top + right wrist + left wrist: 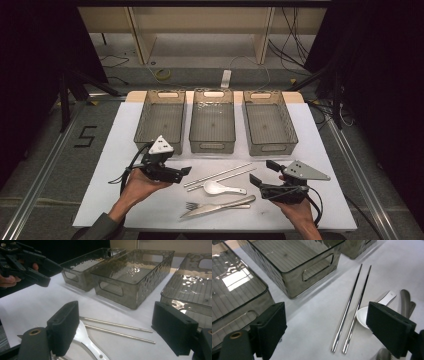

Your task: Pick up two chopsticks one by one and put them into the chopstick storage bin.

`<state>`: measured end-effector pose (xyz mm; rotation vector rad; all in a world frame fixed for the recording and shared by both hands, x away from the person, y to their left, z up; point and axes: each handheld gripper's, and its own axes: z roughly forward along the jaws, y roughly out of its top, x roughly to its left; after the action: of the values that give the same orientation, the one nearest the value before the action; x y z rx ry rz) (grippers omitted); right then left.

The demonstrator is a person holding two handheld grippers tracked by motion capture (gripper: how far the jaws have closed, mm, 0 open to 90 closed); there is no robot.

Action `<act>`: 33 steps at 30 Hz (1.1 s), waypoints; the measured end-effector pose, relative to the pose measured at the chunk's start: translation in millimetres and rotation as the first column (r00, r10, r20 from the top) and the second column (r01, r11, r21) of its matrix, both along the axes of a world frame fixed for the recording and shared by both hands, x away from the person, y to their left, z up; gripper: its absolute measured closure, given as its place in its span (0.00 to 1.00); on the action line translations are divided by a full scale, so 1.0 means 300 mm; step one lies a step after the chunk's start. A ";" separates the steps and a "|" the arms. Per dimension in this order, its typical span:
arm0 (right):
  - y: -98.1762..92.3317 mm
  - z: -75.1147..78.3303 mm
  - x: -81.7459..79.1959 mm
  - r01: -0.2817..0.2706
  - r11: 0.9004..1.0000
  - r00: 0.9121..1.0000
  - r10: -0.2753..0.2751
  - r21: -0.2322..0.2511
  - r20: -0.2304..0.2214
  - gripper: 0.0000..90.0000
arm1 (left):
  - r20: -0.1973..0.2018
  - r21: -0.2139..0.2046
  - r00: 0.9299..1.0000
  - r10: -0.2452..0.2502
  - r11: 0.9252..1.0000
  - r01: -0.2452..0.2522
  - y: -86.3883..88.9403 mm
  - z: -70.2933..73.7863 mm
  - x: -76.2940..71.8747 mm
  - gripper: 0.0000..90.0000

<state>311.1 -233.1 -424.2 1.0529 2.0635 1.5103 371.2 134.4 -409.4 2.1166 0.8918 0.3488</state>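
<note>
Jaws on both tools stand wide with nothing between them: the left gripper point(186, 171) hovers just left of the pair of thin silver metal chopsticks point(218, 175), and the right gripper point(264, 172) sits just right of them, both aimed inward.

The chopsticks lie side by side, slanted on the white bench point(100, 200), in front of the middle smoky clear plastic bin point(212, 121). Just nearer the person from the chopsticks lie a white ceramic spoon point(222, 188), a steel fork point(191, 205) and a steel knife point(220, 205).

To do the pick well, I judge the left gripper should come down across the chopsticks' ridged ends point(340, 345), pinch both rods together, and keep clear of the spoon bowl touching them.

Readable writing: a black "5" point(86, 136) on the floor, well left of the chopsticks.
</note>
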 end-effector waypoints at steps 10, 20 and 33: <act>0.001 -0.006 0.006 -0.002 1.000 1.000 0.002 -0.007 -0.021 0.26 | -0.112 0.167 0.991 -0.070 0.982 0.088 -0.096 -0.033 0.082 0.29; 0.000 -0.009 0.009 -0.005 1.000 0.999 0.005 -0.009 -0.031 0.27 | -0.240 0.291 0.964 -0.112 0.939 0.182 -0.159 -0.092 0.137 0.42; 0.004 -0.013 0.012 -0.013 1.000 0.999 0.012 -0.017 -0.041 0.27 | -0.332 0.346 0.931 -0.149 0.899 0.268 -0.216 -0.152 0.152 0.64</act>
<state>314.7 -231.9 -428.0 1.0754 2.1106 1.4865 416.7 69.5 -455.1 2.6609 0.7948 0.0934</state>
